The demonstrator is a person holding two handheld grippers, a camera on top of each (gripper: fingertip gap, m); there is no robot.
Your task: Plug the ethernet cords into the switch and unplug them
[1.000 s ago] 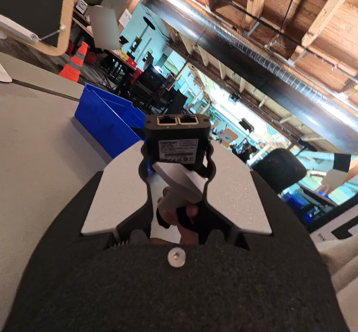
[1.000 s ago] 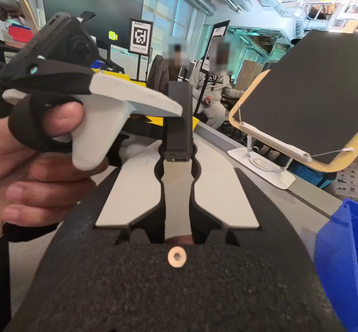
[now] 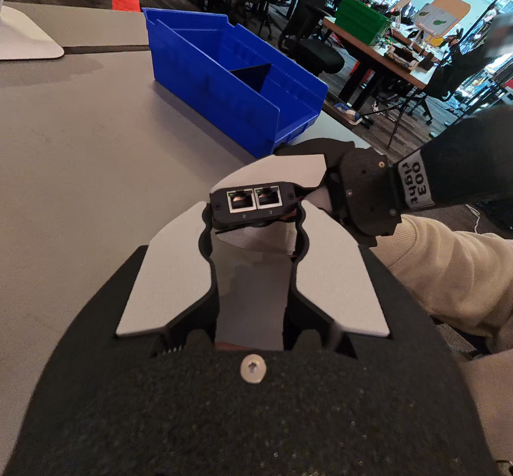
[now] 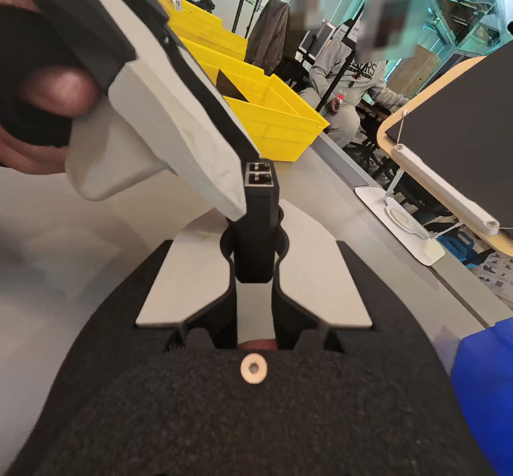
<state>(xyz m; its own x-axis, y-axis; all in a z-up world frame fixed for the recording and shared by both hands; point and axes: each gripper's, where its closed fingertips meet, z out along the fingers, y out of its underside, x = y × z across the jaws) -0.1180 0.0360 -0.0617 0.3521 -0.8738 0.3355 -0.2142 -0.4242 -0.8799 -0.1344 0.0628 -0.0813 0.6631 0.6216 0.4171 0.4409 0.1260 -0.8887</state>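
switch (image 3: 251, 203): small black box held up over the grey table (image 3: 83, 184), both ports empty
right gripper (image 4: 254, 229): clamped on the switch body
left gripper (image 3: 252, 214): fingertips hug the port end, looks clamped too
hidden: switch underside and rear
blue bin (image 3: 222, 79): just behind

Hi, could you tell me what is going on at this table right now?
A person is working with two handheld grippers on a small black switch. The right gripper is shut on its body, and the left gripper closes on the end with the two ports. Both ports are empty and no ethernet cord shows in either view, so nothing is plugged in yet. A blue bin sits on the grey table beyond.
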